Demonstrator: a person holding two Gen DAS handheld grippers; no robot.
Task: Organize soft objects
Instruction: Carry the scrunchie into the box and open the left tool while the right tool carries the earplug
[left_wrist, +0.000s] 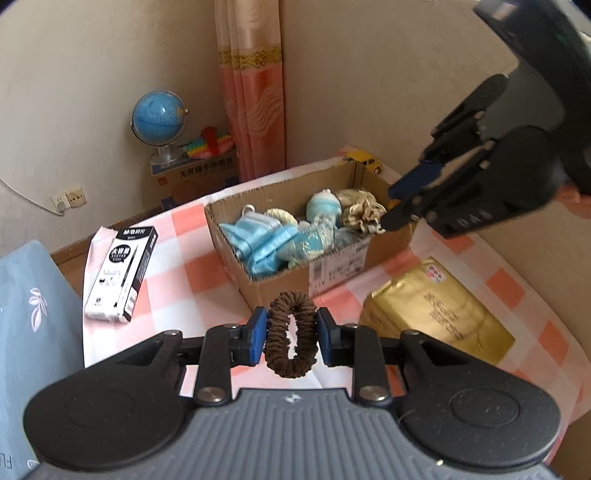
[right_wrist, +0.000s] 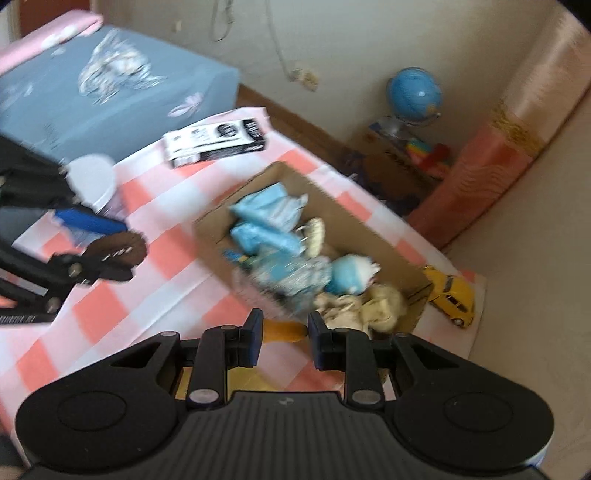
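Note:
My left gripper (left_wrist: 291, 332) is shut on a brown hair scrunchie (left_wrist: 291, 334) and holds it above the checked tablecloth, just in front of the cardboard box (left_wrist: 266, 284). The box holds blue face masks (left_wrist: 258, 240), a blue soft toy (left_wrist: 323, 210) and a cream fabric bundle (left_wrist: 360, 208). My right gripper (right_wrist: 284, 332) is open and empty, above the box's right end; it also shows in the left wrist view (left_wrist: 397, 206). In the right wrist view the left gripper with the scrunchie (right_wrist: 114, 253) is at the left, and the box (right_wrist: 369, 229) is in the middle.
A black-and-white pen box (left_wrist: 122, 273) lies left of the cardboard box. A gold packet (left_wrist: 439, 314) lies at the right front. A yellow toy car (right_wrist: 452, 295) sits behind the box near the wall. A globe (left_wrist: 159, 122) stands on cartons in the corner. A blue cushion (left_wrist: 33, 325) is at left.

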